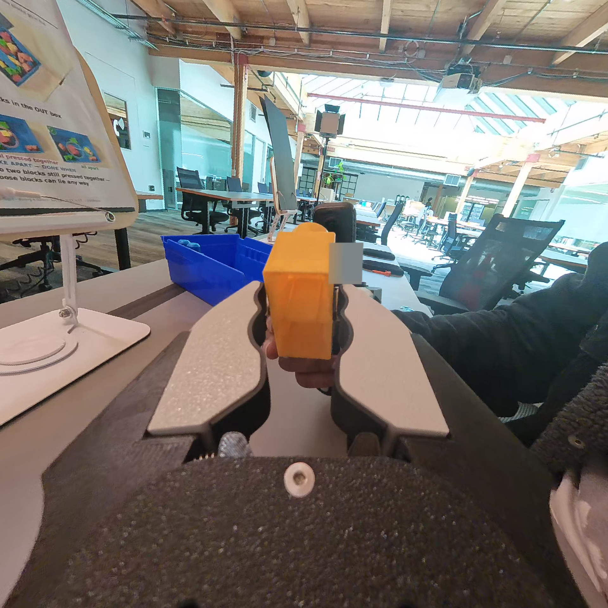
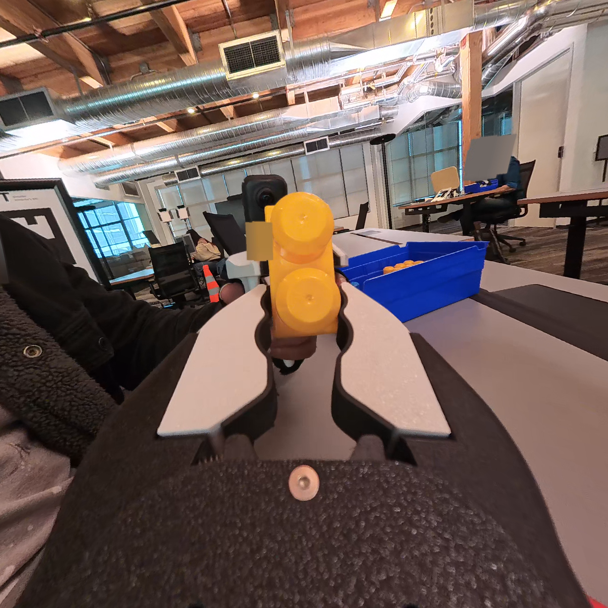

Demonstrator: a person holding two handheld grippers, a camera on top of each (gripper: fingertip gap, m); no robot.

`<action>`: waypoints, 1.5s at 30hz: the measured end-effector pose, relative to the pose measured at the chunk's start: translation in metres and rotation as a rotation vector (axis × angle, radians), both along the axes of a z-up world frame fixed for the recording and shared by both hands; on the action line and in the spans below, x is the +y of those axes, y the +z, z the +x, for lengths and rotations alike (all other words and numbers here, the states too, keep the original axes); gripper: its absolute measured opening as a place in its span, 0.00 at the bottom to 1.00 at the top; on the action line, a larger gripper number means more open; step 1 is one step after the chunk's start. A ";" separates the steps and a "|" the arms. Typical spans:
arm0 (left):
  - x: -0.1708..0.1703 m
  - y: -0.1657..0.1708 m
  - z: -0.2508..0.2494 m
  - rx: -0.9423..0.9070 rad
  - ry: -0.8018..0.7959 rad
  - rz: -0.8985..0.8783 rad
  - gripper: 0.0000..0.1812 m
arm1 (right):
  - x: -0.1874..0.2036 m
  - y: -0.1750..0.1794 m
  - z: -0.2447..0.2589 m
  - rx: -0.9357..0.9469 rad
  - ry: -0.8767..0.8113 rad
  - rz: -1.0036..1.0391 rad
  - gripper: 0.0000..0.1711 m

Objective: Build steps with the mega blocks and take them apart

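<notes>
Block: a yellow two-stud block [image 2: 304,266] is held up in the air above the table, between the two grippers that face each other.
Left gripper [image 1: 300,312]: narrowed onto the block's hollow underside end, fingers touching its flanks.
Right gripper [image 2: 304,306]: narrowed around the studded face, fingers against both sides; probably both grip the one block, as in a hand-over or a re-seating of the hold.
Hand [image 1: 309,368]: bare fingers show just below the block, behind the tips.
Bin: a blue bin [image 2: 427,279] stands far on the grey table [image 2: 477,345], with yellow studs inside; likely the stock to build from.
Stand: an instruction sheet on a white stand [image 1: 59,332] sits at the left.
Progress: no steps visible yet.
</notes>
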State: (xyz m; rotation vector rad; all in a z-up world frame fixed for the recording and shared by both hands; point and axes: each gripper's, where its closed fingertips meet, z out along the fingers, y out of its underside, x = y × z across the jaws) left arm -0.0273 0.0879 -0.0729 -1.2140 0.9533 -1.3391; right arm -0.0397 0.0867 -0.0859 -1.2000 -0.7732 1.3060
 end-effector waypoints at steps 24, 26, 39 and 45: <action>0.012 -0.038 -0.019 0.205 -0.060 0.070 0.21 | 0.054 -0.096 0.106 -0.958 -0.337 -0.010 0.30; 0.012 -0.044 -0.018 0.236 -0.062 0.074 0.21 | 0.059 -0.117 0.111 -1.099 -0.343 -0.048 0.30; 0.009 -0.067 -0.010 0.357 -0.073 0.099 0.21 | 0.068 -0.156 0.108 -1.422 -0.333 -0.205 0.28; 0.008 -0.071 -0.008 0.377 -0.079 0.103 0.20 | 0.073 -0.158 0.107 -1.416 -0.362 -0.236 0.24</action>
